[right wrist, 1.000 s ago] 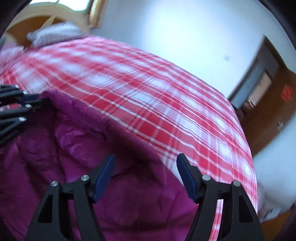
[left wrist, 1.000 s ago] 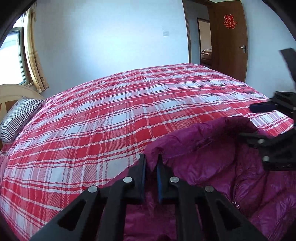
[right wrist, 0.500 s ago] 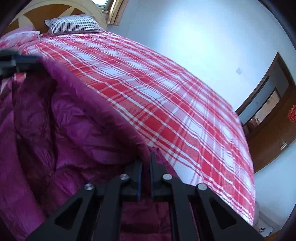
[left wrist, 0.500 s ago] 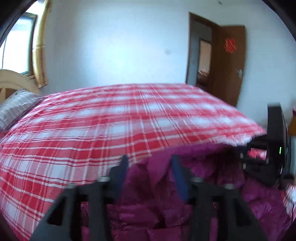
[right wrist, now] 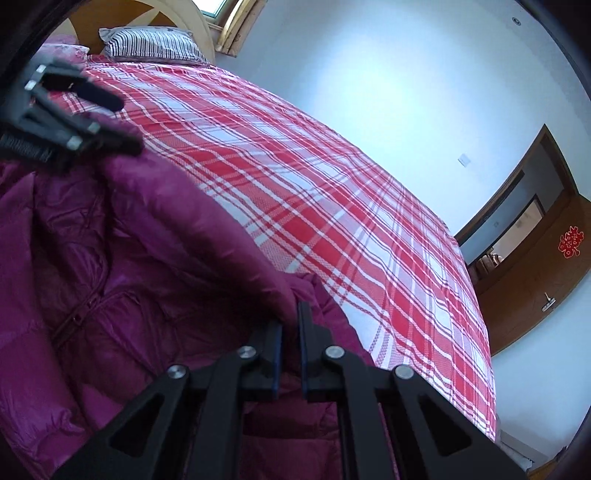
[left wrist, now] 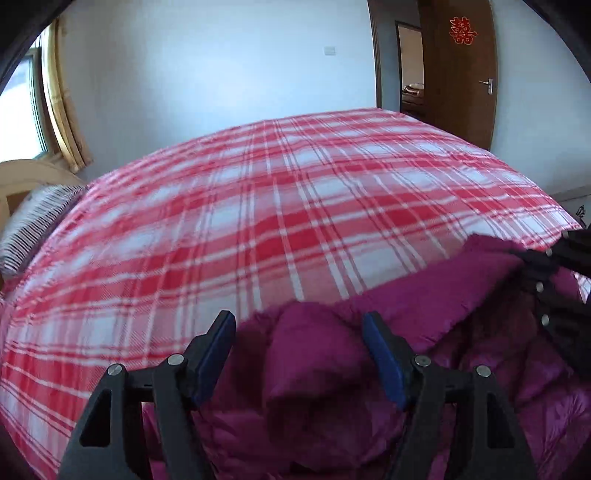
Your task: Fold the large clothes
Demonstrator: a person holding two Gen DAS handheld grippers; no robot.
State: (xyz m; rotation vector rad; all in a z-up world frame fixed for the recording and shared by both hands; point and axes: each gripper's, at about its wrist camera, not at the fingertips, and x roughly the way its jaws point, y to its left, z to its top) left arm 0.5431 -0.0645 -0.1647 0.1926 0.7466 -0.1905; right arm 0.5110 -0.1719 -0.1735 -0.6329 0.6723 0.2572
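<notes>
On one plaid bed [left wrist: 280,206], one magenta jacket [right wrist: 122,258], two pillows [right wrist: 151,46].

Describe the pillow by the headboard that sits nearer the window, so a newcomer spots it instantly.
Start at the bed under its red and white plaid cover and follow it up to the pale wooden headboard. The striped pillow leans there, on the side nearer the window. Its dark and white stripes set it apart from the pink flowered pillow beside it.
</notes>
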